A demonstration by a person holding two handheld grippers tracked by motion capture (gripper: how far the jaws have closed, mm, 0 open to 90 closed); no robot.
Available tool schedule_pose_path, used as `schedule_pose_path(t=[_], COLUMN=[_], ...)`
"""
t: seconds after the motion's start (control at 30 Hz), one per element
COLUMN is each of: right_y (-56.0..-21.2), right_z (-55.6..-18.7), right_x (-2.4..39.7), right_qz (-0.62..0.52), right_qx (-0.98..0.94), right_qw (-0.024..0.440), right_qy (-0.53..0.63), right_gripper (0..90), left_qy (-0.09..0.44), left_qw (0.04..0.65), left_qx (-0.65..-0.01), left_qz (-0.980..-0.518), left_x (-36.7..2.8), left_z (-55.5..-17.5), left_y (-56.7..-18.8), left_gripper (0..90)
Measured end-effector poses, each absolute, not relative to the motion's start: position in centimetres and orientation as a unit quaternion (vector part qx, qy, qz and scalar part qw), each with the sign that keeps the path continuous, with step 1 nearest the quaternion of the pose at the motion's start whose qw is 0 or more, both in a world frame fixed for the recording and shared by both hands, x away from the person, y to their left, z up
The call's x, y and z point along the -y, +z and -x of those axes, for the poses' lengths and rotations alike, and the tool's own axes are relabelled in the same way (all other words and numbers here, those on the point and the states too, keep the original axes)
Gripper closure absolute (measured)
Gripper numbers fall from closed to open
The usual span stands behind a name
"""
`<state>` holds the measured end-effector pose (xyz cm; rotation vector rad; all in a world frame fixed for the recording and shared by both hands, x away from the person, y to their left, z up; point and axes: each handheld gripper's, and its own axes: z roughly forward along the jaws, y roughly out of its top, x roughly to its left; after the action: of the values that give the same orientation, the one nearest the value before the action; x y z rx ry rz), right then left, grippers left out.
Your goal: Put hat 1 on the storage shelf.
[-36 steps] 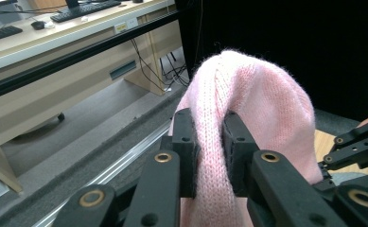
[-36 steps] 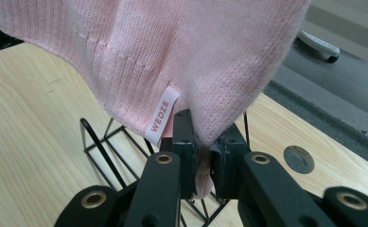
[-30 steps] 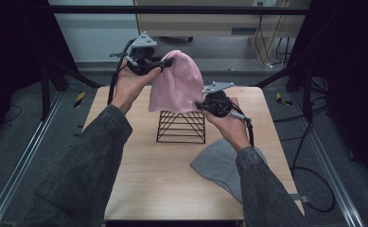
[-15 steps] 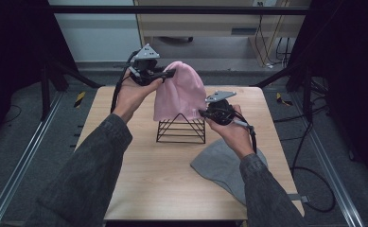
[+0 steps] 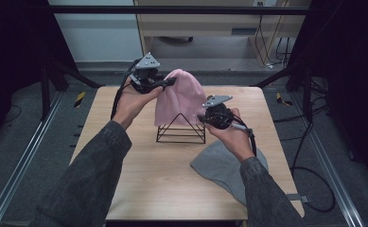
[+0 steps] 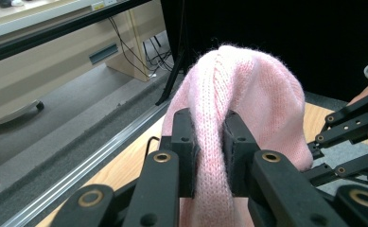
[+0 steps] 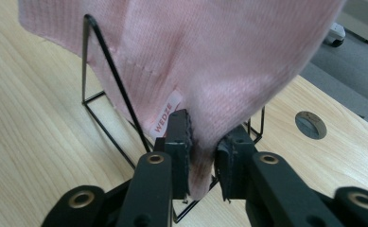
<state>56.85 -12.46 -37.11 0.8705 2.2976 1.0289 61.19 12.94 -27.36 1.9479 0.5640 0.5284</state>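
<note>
The table is wide and mostly bare, so nothing crowds the work; the risks lie in the middle of it. The pink hat hangs over the wire stand at the centre of the table, crown up and towards the far side, hem down around the wire peak; it is not yet settled, and I judge it could slide off to one side if it is let go unevenly. The grey hat lies flat on the near right of the table, under the right forearm; a sleeve dragging across it could pull it towards the edge. The stand is light, thin wire; a tug on the knit, caught on the wire, would probably tip it or skid it across the wood.

The left gripper is at the far left of the hat, clenched on a fold of pink knit near the crown; if it pulls down or left while the hem is free, the whole hat may come off the peak. The right gripper is at the near right, low by the stand's base; its jaws have just been opening, and the hem hangs between them, slack rather than pinched as far as I can judge. The knit could snag on a pad as that hand draws back, lifting the hem off the wire; the small label beside the jaw could catch too.
</note>
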Motion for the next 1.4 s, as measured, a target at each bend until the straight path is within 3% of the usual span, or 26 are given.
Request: schedule_pose_path(t=[0.23,0.63,1.17,1.4], right_y=[-37.5,-36.7,-38.4,-39.1], right_z=[-56.4,-54.9,-53.5,-53.3], right_x=[12.5,14.1,18.1,19.4], right_qz=[-0.327,-0.34,-0.372,-0.388], right_qx=[-0.842,-0.837,-0.83,-0.829], right_qw=[0.234,0.237,0.235,0.231], right_qy=[0.36,0.358,0.343,0.331], right_gripper=[63.3,57.2,51.6,50.6], left_qy=[0.212,0.189,0.17,0.157], left_qw=[0.49,0.488,0.472,0.466], left_qx=[-0.227,-0.23,-0.238,-0.243], left_qz=[-0.815,-0.82,-0.832,-0.836], left_x=[-12.9,-12.9,-13.1,-13.2], left_z=[-60.6,-60.2,-60.0,-60.0], left_y=[-28.8,-30.8,-33.9,-34.5], left_gripper=[77.8,77.6,76.6,71.8])
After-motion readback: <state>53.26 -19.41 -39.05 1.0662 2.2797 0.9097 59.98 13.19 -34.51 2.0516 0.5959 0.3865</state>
